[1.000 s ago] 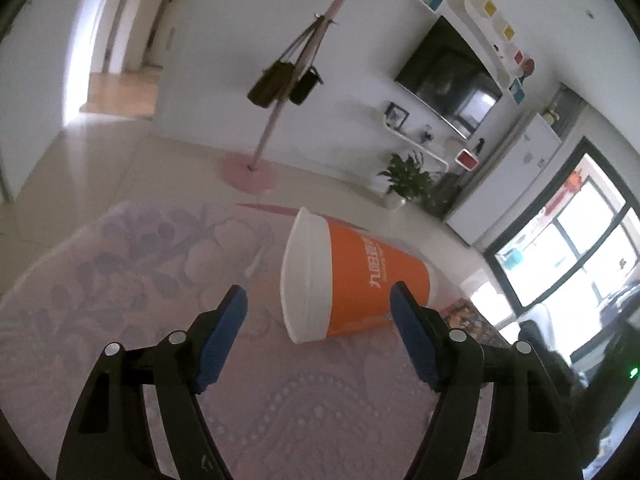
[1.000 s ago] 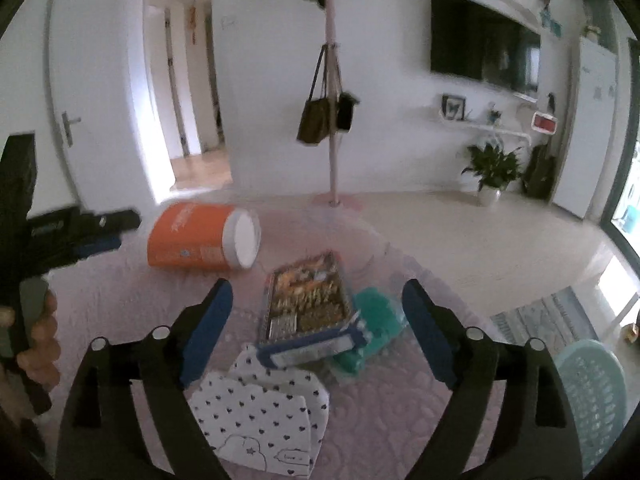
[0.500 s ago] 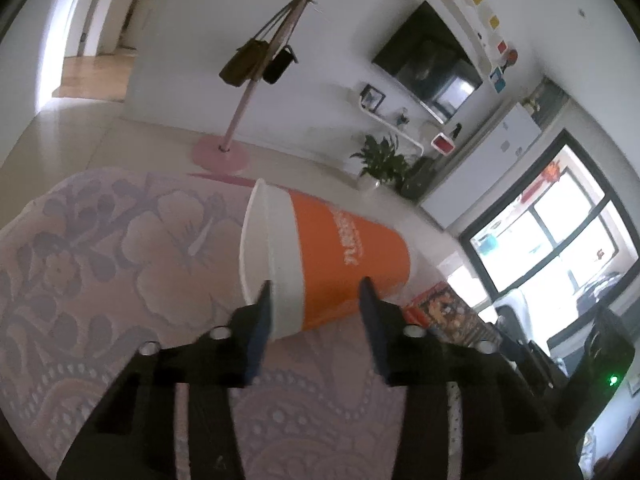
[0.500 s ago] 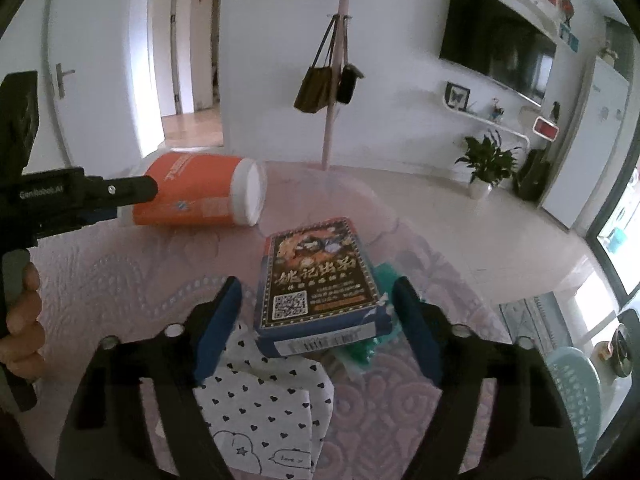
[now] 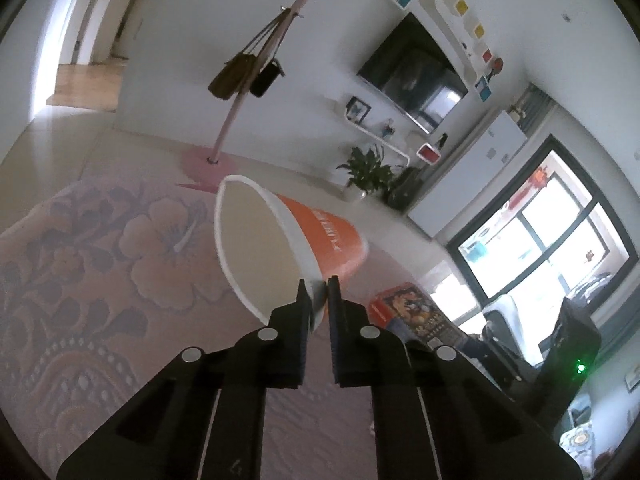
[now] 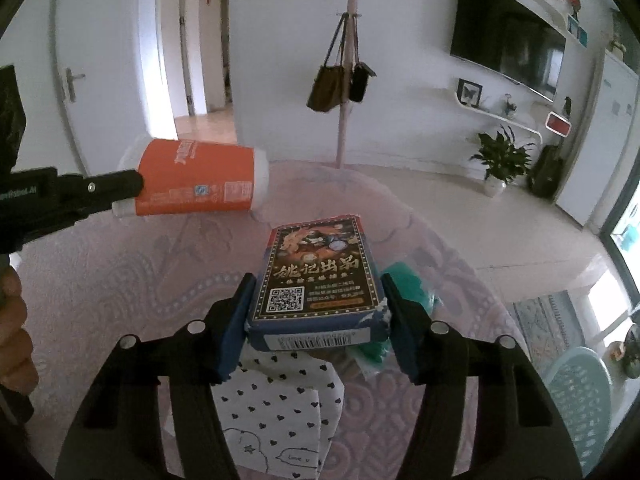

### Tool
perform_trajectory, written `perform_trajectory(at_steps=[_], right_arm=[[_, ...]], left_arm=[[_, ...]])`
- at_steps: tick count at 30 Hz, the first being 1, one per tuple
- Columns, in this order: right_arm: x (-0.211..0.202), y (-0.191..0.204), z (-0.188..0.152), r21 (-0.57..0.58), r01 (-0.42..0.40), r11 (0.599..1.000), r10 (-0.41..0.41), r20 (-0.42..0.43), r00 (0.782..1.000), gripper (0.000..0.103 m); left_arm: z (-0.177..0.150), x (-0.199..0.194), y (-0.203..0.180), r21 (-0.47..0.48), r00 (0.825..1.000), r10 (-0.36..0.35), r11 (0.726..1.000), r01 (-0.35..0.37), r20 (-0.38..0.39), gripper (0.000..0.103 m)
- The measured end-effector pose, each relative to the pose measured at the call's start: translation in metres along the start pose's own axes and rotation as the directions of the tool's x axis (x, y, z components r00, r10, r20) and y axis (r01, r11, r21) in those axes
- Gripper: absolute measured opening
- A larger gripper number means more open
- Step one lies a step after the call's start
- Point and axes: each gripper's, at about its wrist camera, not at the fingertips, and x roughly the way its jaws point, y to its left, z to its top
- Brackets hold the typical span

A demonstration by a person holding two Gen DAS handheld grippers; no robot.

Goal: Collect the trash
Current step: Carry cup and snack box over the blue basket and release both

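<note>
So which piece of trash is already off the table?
The orange paper cup: the left gripper pinches its rim and holds it in the air. The card box, teal wrapper and heart-print paper are lower.

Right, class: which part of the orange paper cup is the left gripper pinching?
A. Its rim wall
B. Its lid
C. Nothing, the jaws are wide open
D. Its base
A: in the left wrist view the left gripper has its jaws nearly together on the rim wall of the orange paper cup.
</note>
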Motion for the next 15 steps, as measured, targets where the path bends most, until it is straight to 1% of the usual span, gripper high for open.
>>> perform_trajectory(at_steps=[1,3,6,9,13,15], right_arm=[[-0.005,-0.001,-0.001,0.002,-0.006,1.0,0.006,0.027,1.0,0.057],[-0.011,-0.003,-0.001,0.01,-0.007,1.0,0.006,0.056,0.998,0.057],[-0.024,-0.008,-0.002,0.025,-0.04,0.999,0.037,0.115,0.993,0.057],[-0.038,-0.013,-0.002,0.046,-0.051,0.998,0.043,0.154,0.987,0.057],[-0.078,-0.029,-0.003,0.088,-0.063,0.994,0.041,0.232,0.972,0.057],[-0.097,-0.035,-0.005,0.098,-0.055,0.994,0.027,0.263,0.965,0.057]], left_arm=[[-0.001,-0.004,-0.001,0.0,1.0,0.0,1.0,0.0,0.007,0.005],[-0.005,-0.017,-0.005,0.001,0.999,0.001,1.0,-0.001,0.032,0.002],[-0.01,-0.035,-0.012,0.015,0.998,0.016,1.0,-0.017,0.061,0.002],[-0.017,-0.053,-0.02,0.026,0.996,0.008,1.0,-0.011,0.084,0.002],[-0.023,-0.075,-0.041,0.063,0.993,-0.02,0.998,0.012,0.116,0.002],[-0.025,-0.083,-0.053,0.071,0.992,-0.037,0.997,0.029,0.124,0.002]])
